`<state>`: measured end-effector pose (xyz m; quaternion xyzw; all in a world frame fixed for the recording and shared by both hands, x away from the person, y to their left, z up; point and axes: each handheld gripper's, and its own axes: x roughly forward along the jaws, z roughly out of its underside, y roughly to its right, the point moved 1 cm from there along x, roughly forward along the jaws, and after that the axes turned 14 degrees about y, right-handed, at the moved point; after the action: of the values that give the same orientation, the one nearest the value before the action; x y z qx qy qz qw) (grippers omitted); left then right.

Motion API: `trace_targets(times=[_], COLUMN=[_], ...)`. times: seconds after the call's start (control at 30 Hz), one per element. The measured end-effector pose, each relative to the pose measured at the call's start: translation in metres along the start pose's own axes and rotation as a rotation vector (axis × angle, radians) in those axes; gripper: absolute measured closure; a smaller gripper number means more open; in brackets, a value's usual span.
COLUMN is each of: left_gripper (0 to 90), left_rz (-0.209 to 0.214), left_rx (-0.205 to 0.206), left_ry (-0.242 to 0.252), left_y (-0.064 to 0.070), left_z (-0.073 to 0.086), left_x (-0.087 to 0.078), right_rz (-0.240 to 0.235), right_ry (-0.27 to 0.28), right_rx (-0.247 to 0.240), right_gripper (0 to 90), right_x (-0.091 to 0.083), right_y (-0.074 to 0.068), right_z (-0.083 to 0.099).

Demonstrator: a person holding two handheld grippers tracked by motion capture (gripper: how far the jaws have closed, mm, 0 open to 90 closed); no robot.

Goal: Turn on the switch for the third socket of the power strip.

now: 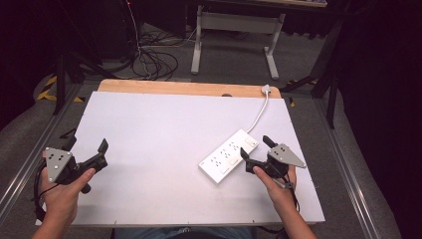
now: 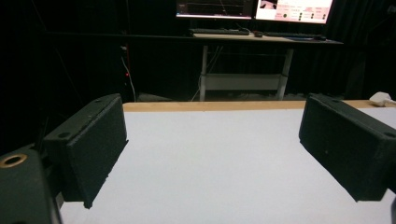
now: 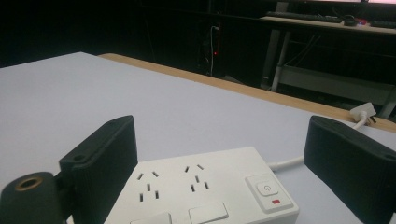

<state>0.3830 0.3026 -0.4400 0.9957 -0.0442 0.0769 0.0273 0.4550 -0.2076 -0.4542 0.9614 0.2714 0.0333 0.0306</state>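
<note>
The power strip (image 1: 229,156) lies flat on the right half of the white table (image 1: 164,134), set at a slant, with its white cord (image 1: 259,115) running up and away to a plug (image 1: 266,89) at the table's far wooden edge.

At the left, the left claw (image 1: 103,149) is held in the person's left hand (image 1: 64,191) above the near left part of the table, well apart from the power strip. In the left gripper view its jaws stand wide apart, with bare table between them.

At the right, the right claw (image 1: 255,148) is held in the right hand (image 1: 276,181), just beside the near end of the power strip. In the right gripper view (image 3: 219,154) its jaws stand wide apart, one on each side of the strip's end, where a switch button (image 3: 266,187) with a small red mark sits beside the sockets. Whether either jaw touches the strip cannot be told.
</note>
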Motion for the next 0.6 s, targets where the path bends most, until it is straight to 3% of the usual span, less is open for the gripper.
trace_targets(times=[0.17,0.33,0.6], left_gripper=[8.2,8.2,8.2], left_rz=[0.002,0.006,0.004], left_rx=[-0.002,-0.001,-0.003], left_ry=[-0.003,-0.005,-0.005], left_y=[0.0,0.0001,0.0003], left_z=[0.0002,0.0003,0.0003], left_x=[0.0,0.0002,0.0001], right_rz=[0.0,-0.03,-0.043], right_ry=[0.001,0.009,0.014], right_rx=[-0.003,-0.001,-0.01], right_gripper=[11.6,24.3,31.4], right_x=[-0.0002,-0.0015,-0.0018], right_y=[-0.0004,-0.0012,-0.0029], right_z=[-0.0006,-0.0027,-0.0047])
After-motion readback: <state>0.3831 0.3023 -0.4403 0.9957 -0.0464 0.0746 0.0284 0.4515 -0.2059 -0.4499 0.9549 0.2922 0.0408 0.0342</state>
